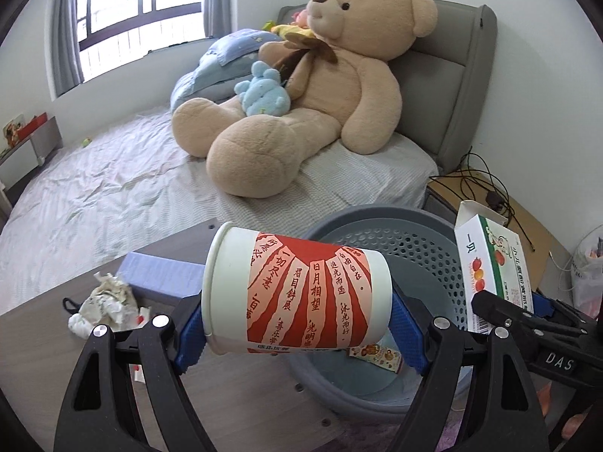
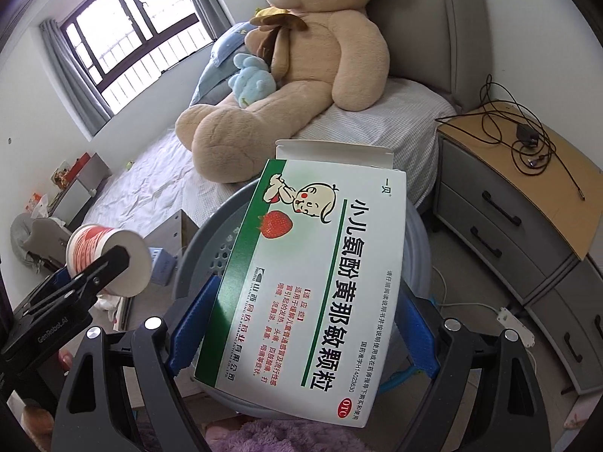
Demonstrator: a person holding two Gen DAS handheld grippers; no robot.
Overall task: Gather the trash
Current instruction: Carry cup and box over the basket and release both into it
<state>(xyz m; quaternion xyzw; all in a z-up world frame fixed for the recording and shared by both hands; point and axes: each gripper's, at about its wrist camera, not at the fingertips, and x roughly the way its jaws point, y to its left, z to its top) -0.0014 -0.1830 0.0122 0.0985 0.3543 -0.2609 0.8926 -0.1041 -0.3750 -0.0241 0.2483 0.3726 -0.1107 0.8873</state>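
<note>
Left claw [image 1: 297, 333] clamping tapered paper cup [image 1: 297, 293], right claw [image 2: 301, 333] gripping flat cardboard box [image 2: 312, 282], perforated basket [image 1: 426, 248] seemingly below.

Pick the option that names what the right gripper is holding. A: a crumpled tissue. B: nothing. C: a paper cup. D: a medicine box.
D: the right gripper is shut on the green-and-white medicine box, held over the grey basket, while the left gripper has the paper cup.
</note>
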